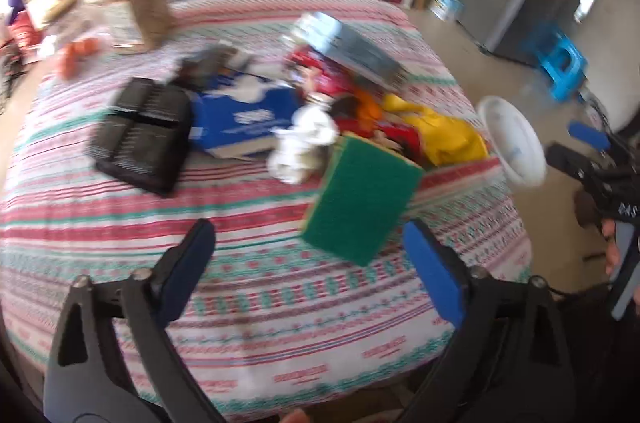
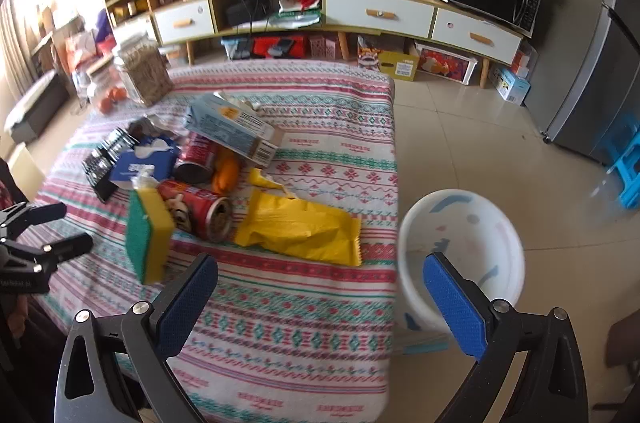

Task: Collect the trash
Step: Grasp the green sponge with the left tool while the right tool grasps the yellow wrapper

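A pile of trash lies on the striped tablecloth (image 2: 304, 307): a yellow wrapper (image 2: 300, 227), two red cans (image 2: 196, 207), a torn carton (image 2: 232, 131) and crumpled white tissue (image 1: 304, 143). At the pile's near edge a green and yellow sponge (image 1: 360, 199) stands on edge. My left gripper (image 1: 312, 267) hovers open just short of the sponge, whose lower corner reaches between the pads without touching them. My right gripper (image 2: 320, 303) is open and empty over the table's right edge. A white bin (image 2: 460, 255) stands on the floor beside that edge.
A blue tissue box (image 1: 244, 119) and a black ribbed case (image 1: 144, 135) lie left of the pile. A jar (image 2: 144, 71) and oranges (image 2: 110, 99) sit at the far left corner. A blue stool (image 2: 628, 163), fridge (image 2: 592, 71) and low cabinet (image 2: 380, 11) stand beyond.
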A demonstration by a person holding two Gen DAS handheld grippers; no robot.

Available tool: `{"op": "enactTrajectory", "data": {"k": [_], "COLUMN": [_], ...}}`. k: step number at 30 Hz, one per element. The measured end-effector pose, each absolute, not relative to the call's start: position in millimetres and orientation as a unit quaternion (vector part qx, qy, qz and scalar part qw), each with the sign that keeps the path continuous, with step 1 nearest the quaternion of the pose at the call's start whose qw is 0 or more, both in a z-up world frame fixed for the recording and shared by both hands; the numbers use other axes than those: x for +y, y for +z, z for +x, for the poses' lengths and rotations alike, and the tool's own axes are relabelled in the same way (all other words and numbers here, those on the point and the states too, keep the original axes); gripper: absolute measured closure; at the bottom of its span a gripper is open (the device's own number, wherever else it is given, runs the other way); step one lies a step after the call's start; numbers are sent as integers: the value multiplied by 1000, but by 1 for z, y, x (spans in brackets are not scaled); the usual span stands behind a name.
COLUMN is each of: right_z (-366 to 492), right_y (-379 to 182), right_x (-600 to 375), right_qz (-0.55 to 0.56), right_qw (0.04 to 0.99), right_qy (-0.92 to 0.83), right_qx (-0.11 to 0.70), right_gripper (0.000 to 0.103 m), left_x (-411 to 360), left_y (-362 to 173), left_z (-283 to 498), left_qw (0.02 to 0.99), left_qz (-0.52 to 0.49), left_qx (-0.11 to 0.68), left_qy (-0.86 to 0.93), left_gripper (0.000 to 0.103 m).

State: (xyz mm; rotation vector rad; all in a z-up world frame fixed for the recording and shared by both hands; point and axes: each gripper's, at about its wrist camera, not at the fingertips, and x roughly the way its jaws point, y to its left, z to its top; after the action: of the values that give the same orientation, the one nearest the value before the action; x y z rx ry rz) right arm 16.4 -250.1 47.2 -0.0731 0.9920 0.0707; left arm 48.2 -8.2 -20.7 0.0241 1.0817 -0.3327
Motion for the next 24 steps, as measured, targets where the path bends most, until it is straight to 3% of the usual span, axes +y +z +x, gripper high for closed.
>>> {"op": "enactTrajectory", "data": {"k": [1, 3, 15, 24], "right_z": [20, 28, 69, 98], "right_y": [44, 37, -19, -40], "right_x": [-250, -251, -261, -275], "right_qz": [-41, -42, 13, 45], "right_qw": [873, 864, 812, 795], "right_qy": [36, 42, 75, 63], "right_qx": [484, 500, 579, 601], "right_gripper": [0, 0, 0, 0], "left_x": [-16, -27, -47, -45], "left_y": [-25, -32, -70, -68], "left_z": [52, 57, 86, 78], "left_qw": [839, 833, 796, 789], "left_qz": [23, 38, 26, 5], "left_qx": [518, 523, 561, 568], "left_qy": [-167, -177, -224, -231], "left_gripper": [22, 24, 25, 25]}}
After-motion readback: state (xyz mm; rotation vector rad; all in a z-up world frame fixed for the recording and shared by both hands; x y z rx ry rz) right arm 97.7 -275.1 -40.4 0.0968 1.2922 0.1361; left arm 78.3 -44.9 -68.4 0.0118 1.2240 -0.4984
